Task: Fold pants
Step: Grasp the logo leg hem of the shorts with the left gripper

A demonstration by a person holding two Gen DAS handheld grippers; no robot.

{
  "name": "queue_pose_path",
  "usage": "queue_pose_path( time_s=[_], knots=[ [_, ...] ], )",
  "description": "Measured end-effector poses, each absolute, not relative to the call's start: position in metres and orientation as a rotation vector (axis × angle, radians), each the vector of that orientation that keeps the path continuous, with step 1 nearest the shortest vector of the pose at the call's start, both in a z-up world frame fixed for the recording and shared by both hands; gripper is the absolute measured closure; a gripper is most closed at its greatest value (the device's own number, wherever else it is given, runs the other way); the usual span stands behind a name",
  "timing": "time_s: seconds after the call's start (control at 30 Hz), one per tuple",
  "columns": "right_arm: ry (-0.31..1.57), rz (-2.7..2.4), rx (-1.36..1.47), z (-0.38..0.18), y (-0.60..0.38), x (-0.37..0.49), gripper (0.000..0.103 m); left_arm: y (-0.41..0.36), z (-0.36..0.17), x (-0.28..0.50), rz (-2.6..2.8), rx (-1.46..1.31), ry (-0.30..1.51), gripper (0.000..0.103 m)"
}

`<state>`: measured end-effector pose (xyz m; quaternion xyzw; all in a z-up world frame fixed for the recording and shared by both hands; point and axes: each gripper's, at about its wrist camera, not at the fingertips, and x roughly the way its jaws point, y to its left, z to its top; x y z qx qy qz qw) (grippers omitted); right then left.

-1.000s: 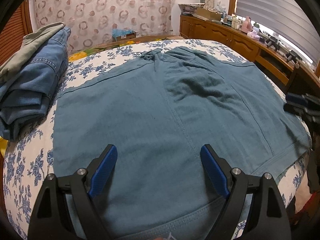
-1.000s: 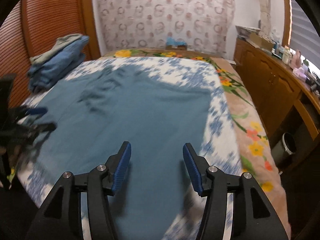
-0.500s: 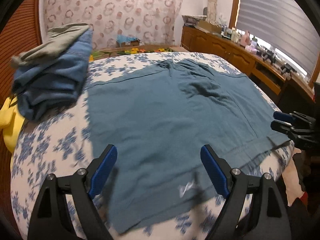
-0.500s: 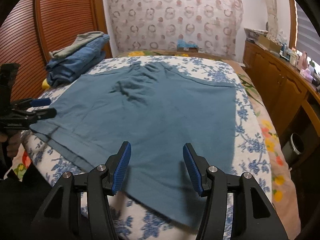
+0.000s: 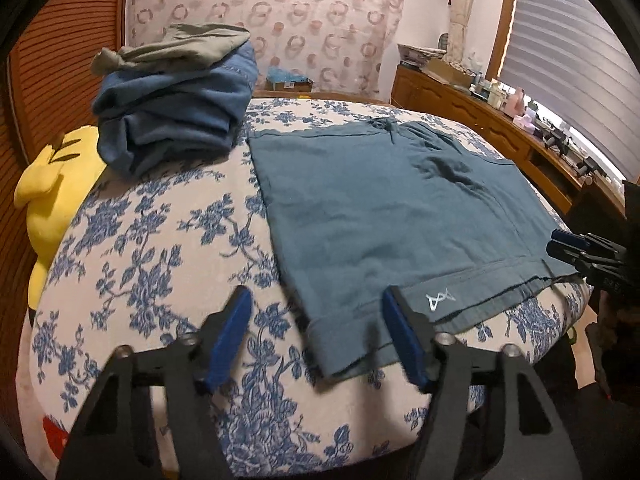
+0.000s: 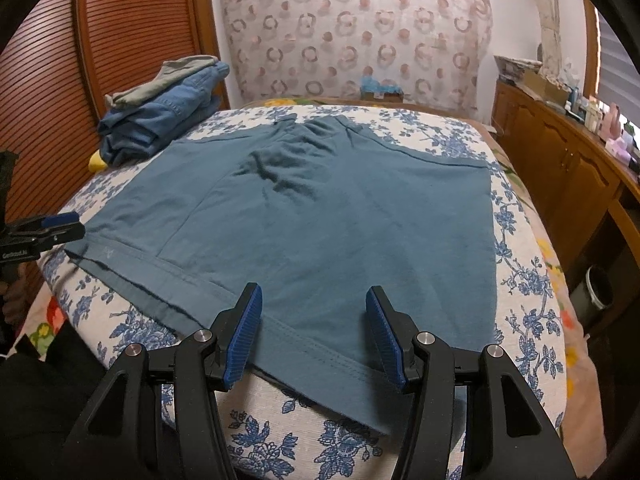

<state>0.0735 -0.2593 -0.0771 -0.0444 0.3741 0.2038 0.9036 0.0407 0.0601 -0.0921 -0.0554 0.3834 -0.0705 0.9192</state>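
Teal pants lie spread flat on a bed with a blue floral cover, waistband toward me with a small white logo. They also show in the right wrist view. My left gripper is open and empty, hovering over the near left corner of the waistband. My right gripper is open and empty over the near right part of the waistband. The right gripper shows at the left wrist view's right edge, and the left gripper at the right wrist view's left edge.
A stack of folded jeans and grey clothes sits at the bed's far left, with a yellow plush toy beside it. A wooden cabinet with clutter runs along the right. A bin stands on the floor.
Both grippers have pulled back toward the near edge of the bed. The left gripper has shifted left to the waistband corner. Both stay open.
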Motion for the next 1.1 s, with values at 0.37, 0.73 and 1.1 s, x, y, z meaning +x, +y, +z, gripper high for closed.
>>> queue_pose_path(
  time_s=[0.37,0.73,1.1],
  knots=[
    [0.772,0.418,-0.074,-0.077,-0.260,0.070,0.048,0.055,-0.102,0.030,-0.155,-0.096,0.809,0.068],
    [0.775,0.404,-0.051,-0.078,-0.268,0.070,0.048,0.048,-0.090,0.035,-0.201,-0.109,0.791,0.100],
    [0.761,0.399,-0.012,-0.079,-0.284,0.067,0.048,0.001,-0.054,0.059,-0.317,-0.037,0.739,0.101]
  ],
)
